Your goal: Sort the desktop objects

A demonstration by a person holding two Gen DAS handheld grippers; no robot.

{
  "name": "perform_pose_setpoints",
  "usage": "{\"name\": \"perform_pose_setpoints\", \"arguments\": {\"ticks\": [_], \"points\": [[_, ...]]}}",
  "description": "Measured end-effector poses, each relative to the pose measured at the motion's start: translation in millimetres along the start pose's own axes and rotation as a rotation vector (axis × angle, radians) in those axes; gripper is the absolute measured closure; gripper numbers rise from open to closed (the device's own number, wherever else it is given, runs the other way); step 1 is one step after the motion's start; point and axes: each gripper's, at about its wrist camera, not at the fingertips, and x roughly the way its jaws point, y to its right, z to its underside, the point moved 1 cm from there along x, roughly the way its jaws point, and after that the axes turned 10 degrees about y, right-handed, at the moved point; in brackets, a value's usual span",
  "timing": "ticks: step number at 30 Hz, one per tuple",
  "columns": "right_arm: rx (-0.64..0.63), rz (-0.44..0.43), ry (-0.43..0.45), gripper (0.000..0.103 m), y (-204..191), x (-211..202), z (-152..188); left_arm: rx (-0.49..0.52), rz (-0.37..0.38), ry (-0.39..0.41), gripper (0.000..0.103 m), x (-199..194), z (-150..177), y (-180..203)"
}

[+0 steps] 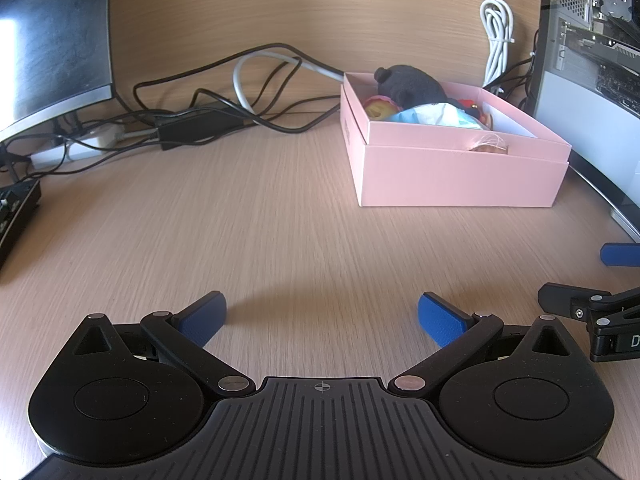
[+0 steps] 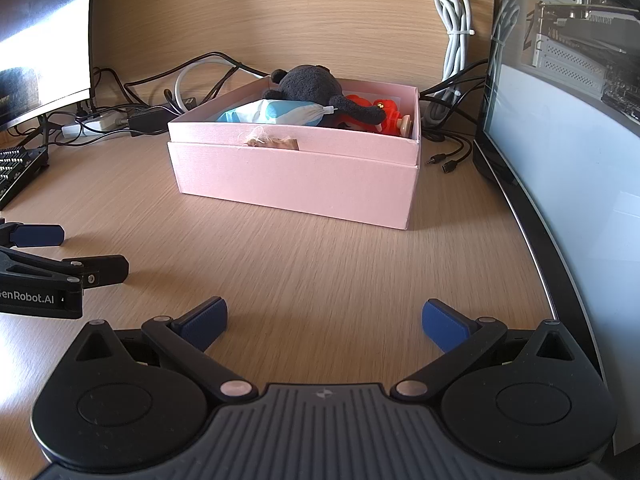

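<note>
Ahead of both tools, on the pale wood-grain worktop (image 1: 280,216), sits a pink cardboard box (image 1: 460,176) with its lid nested under the base. It lies forward and to the right of the left tool (image 1: 322,316), and forward, slightly left of centre, of the right tool (image 2: 324,320). Left tool: blue-padded fingers (image 1: 204,318) spread wide, nothing between them, hovering low over bare worktop. Right tool: blue-padded fingers (image 2: 444,324) likewise spread wide and empty. The two tools sit side by side, near each other but apart; each shows at the edge of the other's view. Box contents, piled above the rim: a dark grey plush toy (image 2: 316,84) on top toward the far side, a light blue and white soft packet (image 2: 280,114) just beside and partly under it, a red plastic toy figure (image 2: 380,114) at the right-hand end as seen from the right tool, and a small tan item with pale fibres (image 2: 272,142) against the near wall, too small to identify. Beyond the box and to the left, a tangle of black cables (image 1: 224,96) along the back panel. Far left of the left tool, a dark monitor (image 1: 52,40). To the right of the right tool, a glass-sided computer case (image 2: 568,120); a bundled white cable (image 2: 454,28) hangs beyond the box.
</note>
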Motion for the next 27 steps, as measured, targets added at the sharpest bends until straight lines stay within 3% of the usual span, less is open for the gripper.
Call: {"name": "perform_pose_setpoints", "arguments": {"ticks": [27], "points": [[-0.002, -0.005, 0.0, 0.0, -1.5, 15.5, -8.4, 0.0, 0.0, 0.0, 0.0, 0.2, -0.1, 0.1]]}}
